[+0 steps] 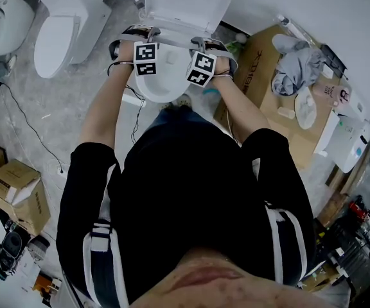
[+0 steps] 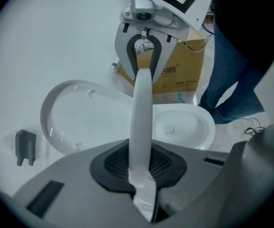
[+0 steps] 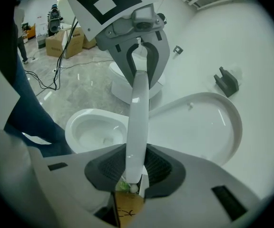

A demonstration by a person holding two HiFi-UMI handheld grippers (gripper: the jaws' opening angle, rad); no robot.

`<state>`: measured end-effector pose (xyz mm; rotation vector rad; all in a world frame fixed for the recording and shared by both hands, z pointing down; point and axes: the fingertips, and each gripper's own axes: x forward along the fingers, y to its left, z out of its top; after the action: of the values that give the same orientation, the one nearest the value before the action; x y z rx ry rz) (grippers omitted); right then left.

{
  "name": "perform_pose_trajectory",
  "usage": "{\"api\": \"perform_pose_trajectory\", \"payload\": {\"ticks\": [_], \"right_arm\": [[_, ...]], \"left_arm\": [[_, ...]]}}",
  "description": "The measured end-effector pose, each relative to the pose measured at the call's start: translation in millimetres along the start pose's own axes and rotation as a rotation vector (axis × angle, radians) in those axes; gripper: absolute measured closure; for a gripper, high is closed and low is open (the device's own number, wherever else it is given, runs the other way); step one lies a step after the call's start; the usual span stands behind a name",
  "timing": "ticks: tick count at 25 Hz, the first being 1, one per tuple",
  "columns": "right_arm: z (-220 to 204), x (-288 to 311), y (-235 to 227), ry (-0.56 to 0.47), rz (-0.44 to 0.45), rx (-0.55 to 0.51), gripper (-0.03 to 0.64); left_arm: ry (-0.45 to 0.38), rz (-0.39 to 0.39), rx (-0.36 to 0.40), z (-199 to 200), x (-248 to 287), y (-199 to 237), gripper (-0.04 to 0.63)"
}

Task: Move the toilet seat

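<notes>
Left gripper (image 2: pixel 141 169) is clenched on the toilet seat (image 2: pixel 141 108), its dark pads pressing either face of the thin white rim at the bottom centre of its own view. The right gripper (image 3: pixel 134 169) grasps the same toilet seat (image 3: pixel 138 113) the same way. Each gripper view looks along the rim, seen edge-on as a narrow band that rises up the frame to the other claw. The right gripper (image 2: pixel 144 46) shows at top centre of the left gripper view, and the left gripper (image 3: pixel 139 56) at top centre of the right one. A bite at two points probably keeps the ring level and stops it twisting while it swings on its hinge. In the head view both claws sit side by side at upper centre, the left gripper (image 1: pixel 140 37) and the right gripper (image 1: pixel 205 43), with the toilet seat (image 1: pixel 172 42) spanning between them. It appears raised partway, clear of the bowl (image 1: pixel 166 79) below it and not yet against the lid (image 1: pixel 185 2), which stands open at the top edge. Further out, a cardboard box (image 1: pixel 262 63) lies to the right and a second toilet (image 1: pixel 63 31) stands at upper left.
</notes>
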<state>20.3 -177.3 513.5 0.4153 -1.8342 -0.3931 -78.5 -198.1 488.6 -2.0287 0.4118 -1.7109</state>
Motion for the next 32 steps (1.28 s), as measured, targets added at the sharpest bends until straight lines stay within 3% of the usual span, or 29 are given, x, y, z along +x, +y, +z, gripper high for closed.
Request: {"api": "perform_pose_trajectory", "payload": {"ticks": [17, 32], "right_arm": [[-2.4, 0.5, -52.9, -0.038, 0.005, 0.068, 0.505], [-9.9, 8.8, -106.1, -0.042, -0.009, 0.131, 0.508]], "left_arm": [[-0.011, 0.004, 0.049, 4.1, 8.2, 53.0, 0.526], [-0.028, 0.022, 0.035, 6.6, 23.2, 105.5, 0.499]]}}
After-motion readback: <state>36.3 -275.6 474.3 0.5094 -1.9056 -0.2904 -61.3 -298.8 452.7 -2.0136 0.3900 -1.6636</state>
